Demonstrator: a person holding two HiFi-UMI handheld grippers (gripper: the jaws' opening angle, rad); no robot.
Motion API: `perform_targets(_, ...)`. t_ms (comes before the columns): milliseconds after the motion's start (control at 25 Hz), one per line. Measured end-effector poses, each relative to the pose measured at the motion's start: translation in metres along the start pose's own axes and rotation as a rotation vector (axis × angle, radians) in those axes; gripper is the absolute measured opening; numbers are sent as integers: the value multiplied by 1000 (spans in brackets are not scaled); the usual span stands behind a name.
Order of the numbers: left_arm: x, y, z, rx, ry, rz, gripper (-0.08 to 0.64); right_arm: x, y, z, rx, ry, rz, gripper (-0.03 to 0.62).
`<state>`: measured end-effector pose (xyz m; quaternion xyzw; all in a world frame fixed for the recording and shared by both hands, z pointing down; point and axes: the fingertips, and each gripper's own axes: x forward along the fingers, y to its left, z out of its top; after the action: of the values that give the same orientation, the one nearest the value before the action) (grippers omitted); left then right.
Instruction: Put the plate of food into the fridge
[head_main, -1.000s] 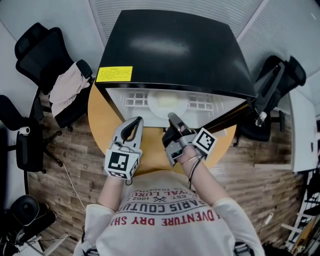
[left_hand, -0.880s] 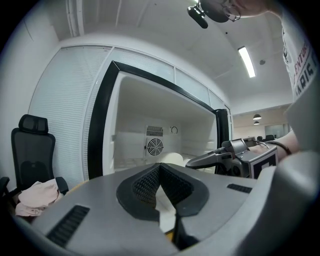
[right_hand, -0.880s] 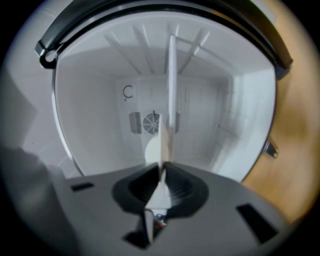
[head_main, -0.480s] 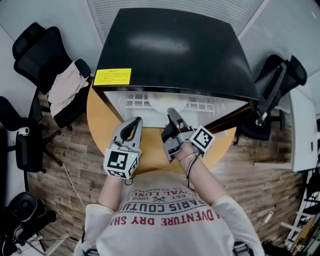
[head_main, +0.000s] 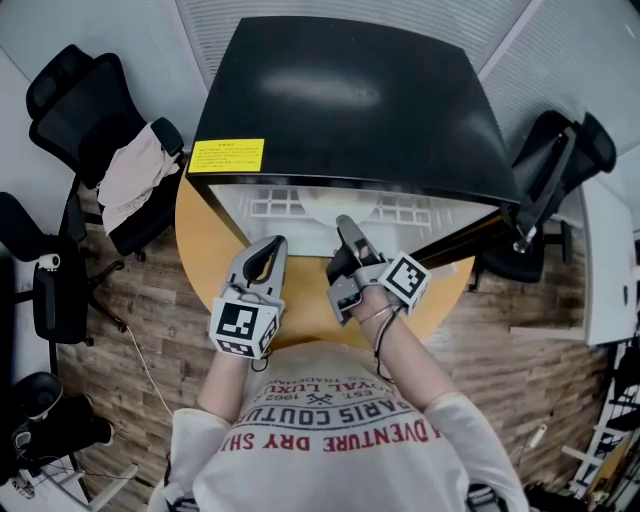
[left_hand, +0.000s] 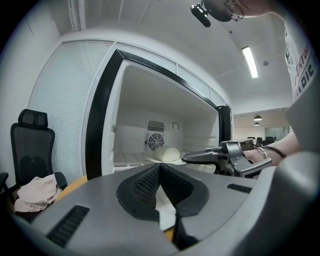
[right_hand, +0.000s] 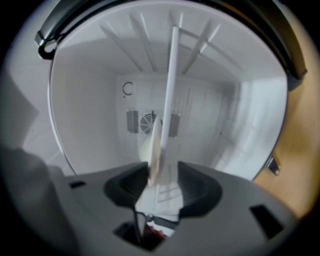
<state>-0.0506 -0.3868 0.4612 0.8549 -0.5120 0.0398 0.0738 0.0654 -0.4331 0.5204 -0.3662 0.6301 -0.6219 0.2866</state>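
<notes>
A black mini fridge stands open on a round wooden table. The white plate with a pale mound of food lies on the fridge's white shelf. My right gripper reaches into the opening, rolled on its side. Its jaws have just been opening, and the plate's rim stands between them with neither pad pressing on it. My left gripper hovers shut and empty in front of the fridge, left of the right one.
The fridge door hangs open at the right. Black office chairs stand at the left and right; a pale cloth lies on the left one. A fan vent sits in the fridge's back wall.
The right gripper has edged slightly deeper into the fridge opening, and less of the plate shows below the fridge's top edge. The left gripper has stayed where it was.
</notes>
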Motion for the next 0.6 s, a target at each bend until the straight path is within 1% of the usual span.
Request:
perform_targets(240,-8,-2,1,7,1,4,31,-17,10,-19,4,31,21,196)
perform_targets(280,-10,-2,1,7,1,6,31,-22,12,-22,-12,40,21,171)
perform_targets(320,-11,-3,1,7,1,7,31,-26,14,-24,-34,48,16,87)
perform_targets(360,-12,-4,1,7,0,8,31,-31,15,-26,-60,54,14,46)
perform_targets(520,-15,-14,0,16,-3,-1,31,-46,25,-29,-171,80,54,29)
perform_targets(600,-17,-20,0,24,-2,-8,31,-52,32,-30,-278,95,76,28)
